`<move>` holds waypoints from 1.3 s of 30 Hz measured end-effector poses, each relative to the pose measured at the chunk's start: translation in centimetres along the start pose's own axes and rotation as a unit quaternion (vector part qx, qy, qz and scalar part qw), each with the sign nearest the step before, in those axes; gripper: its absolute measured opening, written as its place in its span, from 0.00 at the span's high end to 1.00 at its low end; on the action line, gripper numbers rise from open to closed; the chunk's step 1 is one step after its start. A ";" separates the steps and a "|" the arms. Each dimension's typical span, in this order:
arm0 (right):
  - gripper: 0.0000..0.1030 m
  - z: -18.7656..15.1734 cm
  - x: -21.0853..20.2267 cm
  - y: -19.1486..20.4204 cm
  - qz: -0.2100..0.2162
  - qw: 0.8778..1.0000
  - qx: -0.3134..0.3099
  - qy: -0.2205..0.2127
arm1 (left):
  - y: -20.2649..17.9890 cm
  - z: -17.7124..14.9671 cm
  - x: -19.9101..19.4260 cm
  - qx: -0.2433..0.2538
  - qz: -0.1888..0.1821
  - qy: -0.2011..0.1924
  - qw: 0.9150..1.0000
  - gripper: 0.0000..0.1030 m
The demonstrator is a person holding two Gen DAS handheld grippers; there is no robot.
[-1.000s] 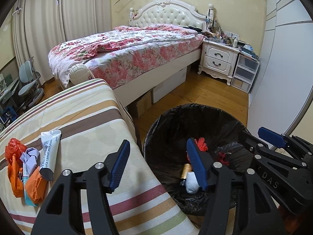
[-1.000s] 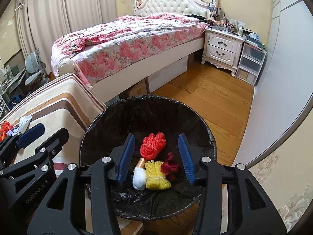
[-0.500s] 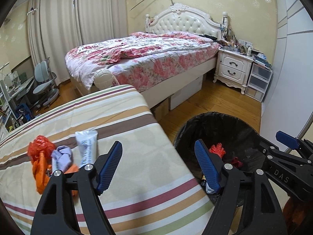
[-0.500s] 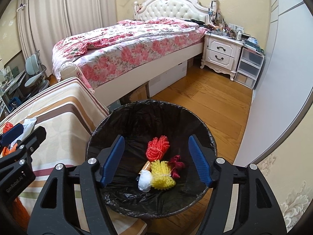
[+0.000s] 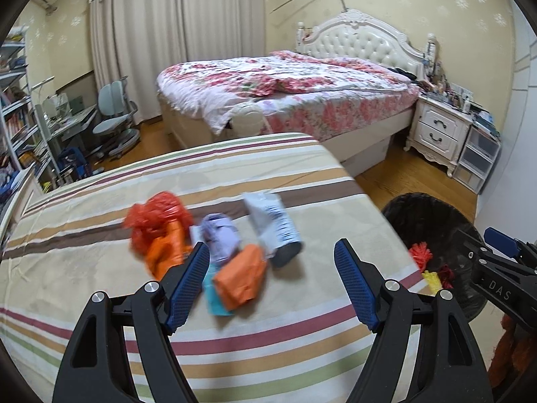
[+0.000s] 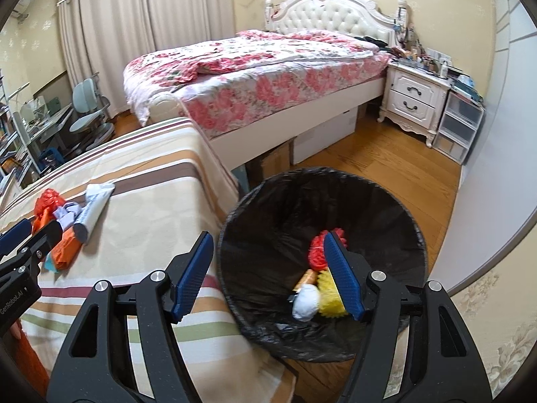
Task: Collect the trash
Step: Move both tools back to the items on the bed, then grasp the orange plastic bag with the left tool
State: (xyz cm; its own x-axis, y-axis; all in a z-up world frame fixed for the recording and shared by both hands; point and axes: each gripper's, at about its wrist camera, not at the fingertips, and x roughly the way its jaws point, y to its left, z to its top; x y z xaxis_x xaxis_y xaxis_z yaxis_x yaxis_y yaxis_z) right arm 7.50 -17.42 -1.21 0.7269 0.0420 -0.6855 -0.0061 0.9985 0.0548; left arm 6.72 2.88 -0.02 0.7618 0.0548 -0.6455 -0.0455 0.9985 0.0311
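Trash pile (image 5: 214,252) on striped tabletop (image 5: 100,268), beside bin (image 6: 322,201): crumpled wrappers, soft, light; tube (image 5: 275,226) stiffer, take mid-body. Left gripper (image 5: 272,283) and right gripper (image 6: 268,275) both apart, empty.

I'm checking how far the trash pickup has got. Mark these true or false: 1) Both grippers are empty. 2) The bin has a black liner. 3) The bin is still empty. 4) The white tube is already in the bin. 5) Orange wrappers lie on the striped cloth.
1) True: the left gripper and the right gripper stand open with nothing between the fingers.
2) True: the bin is lined in black.
3) False: it holds a red bundle, a yellow bundle and a white ball.
4) False: the white tube lies on the striped cloth.
5) True: the orange wrappers lie there beside the tube.
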 end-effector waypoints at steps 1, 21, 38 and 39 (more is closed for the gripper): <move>0.35 -0.1 0.0 0.6 0.004 1.000 -0.004 0.001 | 0.8 -0.2 -0.1 -0.006 0.006 0.001 1.000 0.28; 0.35 -0.2 0.8 8.0 0.041 0.997 -0.057 0.015 | 8.7 -1.8 1.9 -0.056 0.043 0.036 0.997 0.28; 0.35 0.3 0.5 11.2 0.054 0.995 -0.079 0.011 | 9.7 -2.2 1.7 -0.060 -0.023 0.050 0.997 0.64; 0.35 0.4 0.4 11.5 0.056 0.995 -0.081 0.010 | 9.8 -2.2 1.5 -0.062 -0.023 0.050 0.997 0.64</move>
State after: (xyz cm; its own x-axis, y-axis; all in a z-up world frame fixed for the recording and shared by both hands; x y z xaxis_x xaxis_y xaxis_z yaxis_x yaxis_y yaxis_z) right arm 8.02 -5.96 -0.56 0.7015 0.1526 -0.6961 -0.1982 0.9800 0.0150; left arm 6.03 12.76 -2.38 0.6974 0.0028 -0.7167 -0.0965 0.9913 -0.0900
